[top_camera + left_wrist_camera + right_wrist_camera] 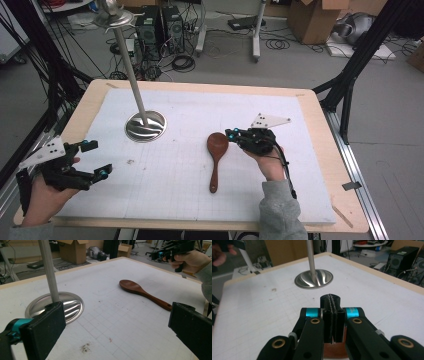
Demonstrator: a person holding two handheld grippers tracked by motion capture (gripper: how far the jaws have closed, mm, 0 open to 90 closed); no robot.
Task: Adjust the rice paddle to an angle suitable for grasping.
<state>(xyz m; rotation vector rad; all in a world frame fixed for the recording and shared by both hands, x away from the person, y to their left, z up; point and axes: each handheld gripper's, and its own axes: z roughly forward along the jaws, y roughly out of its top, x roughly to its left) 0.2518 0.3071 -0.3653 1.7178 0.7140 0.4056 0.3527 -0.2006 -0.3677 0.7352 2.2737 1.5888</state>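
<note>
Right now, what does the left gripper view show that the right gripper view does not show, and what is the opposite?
The left gripper view alone shows the whole wooden spoon lying flat on the white mat, and the left gripper with its jaws wide open. The right gripper view alone shows the right gripper with its jaws shut together and a brown bit of the spoon just under them, plus computer towers on the floor. Both show the metal stand with its round base and the white mat.

Hidden / cut-off bits
Spoon (334,351) mostly hidden behind right gripper (331,302) jaws; stand pole (48,270) top cut by frame edge.
</note>
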